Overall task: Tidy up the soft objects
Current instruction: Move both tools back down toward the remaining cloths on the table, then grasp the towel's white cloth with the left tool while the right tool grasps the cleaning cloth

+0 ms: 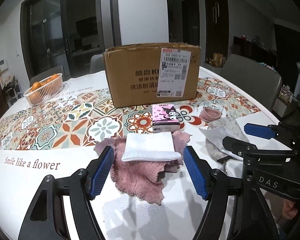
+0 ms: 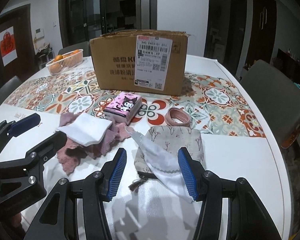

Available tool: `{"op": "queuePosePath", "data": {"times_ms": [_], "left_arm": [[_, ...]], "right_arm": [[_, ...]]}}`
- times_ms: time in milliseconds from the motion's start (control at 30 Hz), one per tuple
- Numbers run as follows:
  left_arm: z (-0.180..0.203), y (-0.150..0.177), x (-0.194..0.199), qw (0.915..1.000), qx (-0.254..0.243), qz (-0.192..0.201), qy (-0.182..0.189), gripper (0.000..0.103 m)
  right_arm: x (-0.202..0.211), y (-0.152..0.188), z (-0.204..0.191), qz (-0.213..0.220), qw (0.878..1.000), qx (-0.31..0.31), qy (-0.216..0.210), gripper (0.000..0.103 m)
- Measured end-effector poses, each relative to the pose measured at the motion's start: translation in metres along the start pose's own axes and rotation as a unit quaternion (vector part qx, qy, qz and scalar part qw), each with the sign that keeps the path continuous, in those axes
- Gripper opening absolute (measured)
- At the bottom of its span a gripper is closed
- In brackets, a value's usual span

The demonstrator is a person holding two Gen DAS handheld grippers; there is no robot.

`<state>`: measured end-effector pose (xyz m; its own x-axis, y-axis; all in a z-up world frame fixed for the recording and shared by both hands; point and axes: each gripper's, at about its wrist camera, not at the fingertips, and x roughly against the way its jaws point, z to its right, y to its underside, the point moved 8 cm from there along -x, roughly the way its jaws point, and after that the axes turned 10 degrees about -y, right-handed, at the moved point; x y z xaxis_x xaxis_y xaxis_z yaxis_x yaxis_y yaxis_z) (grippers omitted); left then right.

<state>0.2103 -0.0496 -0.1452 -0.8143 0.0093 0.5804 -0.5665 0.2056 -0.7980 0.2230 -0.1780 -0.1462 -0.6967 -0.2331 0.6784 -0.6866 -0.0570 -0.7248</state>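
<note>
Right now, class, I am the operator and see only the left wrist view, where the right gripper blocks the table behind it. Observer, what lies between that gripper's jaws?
Observer: A thin white cloth lies between the open jaws of the right gripper.
Operator: What is under it?
Observer: A grey pouch printed with branches; the cloth drapes over its left part.
Operator: Anything at the pouch's near edge?
Observer: A tassel sticks out at its near left corner.
</note>
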Motion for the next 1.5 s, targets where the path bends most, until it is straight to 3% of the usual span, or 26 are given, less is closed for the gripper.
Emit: {"op": "queuePosePath", "data": {"times_ms": [267, 833, 933, 1133, 1500], "left_arm": [[0.006, 0.003, -0.014, 0.9998, -0.008, -0.012, 0.011, 0.082], [0.011, 0.014, -0.049, 0.998, -0.014, -0.062, 0.008, 0.082], [0.011, 0.012, -0.048, 0.9981, -0.007, -0.059, 0.015, 0.082], [0.012, 0.008, -0.047, 0.9983, -0.005, -0.053, 0.022, 0.067], [0.015, 0.006, -0.051, 0.9974, -0.006, -0.064, 0.031, 0.028]], "right_arm": [[-0.015, 0.0, 0.005, -0.008, 1.0, -0.008, -0.009, 0.055], [-0.03, 0.0, 0.009, -0.016, 1.0, -0.015, -0.011, 0.054], [-0.031, 0.0, 0.009, -0.017, 1.0, -0.016, -0.011, 0.048], [-0.034, 0.001, 0.009, -0.022, 0.999, -0.022, -0.022, 0.033], [-0.036, 0.003, 0.009, -0.023, 0.999, -0.033, -0.034, 0.015]]}}
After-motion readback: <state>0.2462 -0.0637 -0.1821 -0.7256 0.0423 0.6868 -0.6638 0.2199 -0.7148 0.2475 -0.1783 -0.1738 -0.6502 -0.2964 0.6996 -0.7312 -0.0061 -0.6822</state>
